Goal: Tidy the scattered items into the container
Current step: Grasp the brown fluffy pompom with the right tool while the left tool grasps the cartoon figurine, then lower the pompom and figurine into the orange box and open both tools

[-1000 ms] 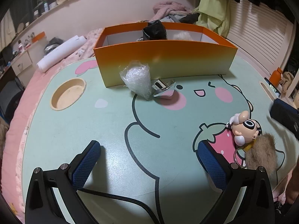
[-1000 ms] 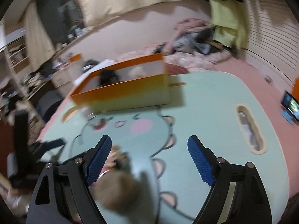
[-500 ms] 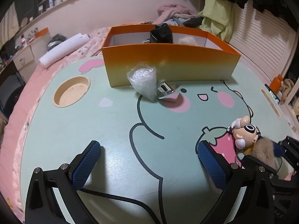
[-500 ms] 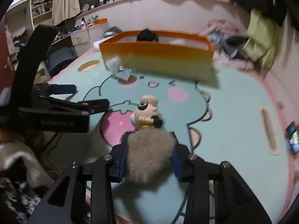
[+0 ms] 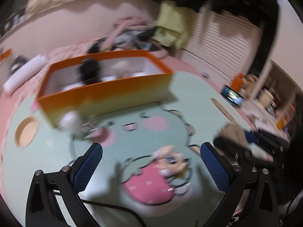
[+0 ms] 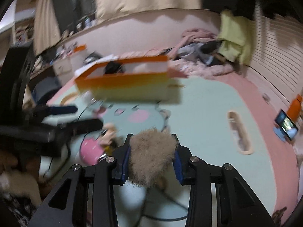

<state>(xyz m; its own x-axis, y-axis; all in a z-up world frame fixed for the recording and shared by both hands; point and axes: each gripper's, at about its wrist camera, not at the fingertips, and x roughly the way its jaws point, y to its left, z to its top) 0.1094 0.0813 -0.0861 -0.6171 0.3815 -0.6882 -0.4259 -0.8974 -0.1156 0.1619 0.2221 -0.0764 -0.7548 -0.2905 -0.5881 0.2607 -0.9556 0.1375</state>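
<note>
On the green table (image 5: 198, 94) some things sit in the orange box (image 6: 132, 83), the right gripper (image 6: 151, 158) squeezes the furry ball (image 6: 151, 155), the left gripper (image 5: 151, 166) gapes empty, and a crinkly bag (image 5: 69, 122) waits.

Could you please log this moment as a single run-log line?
right gripper: shut on fur pompom | left gripper: open, empty | doll: on table | orange box: holds items

No legible text anywhere
</note>
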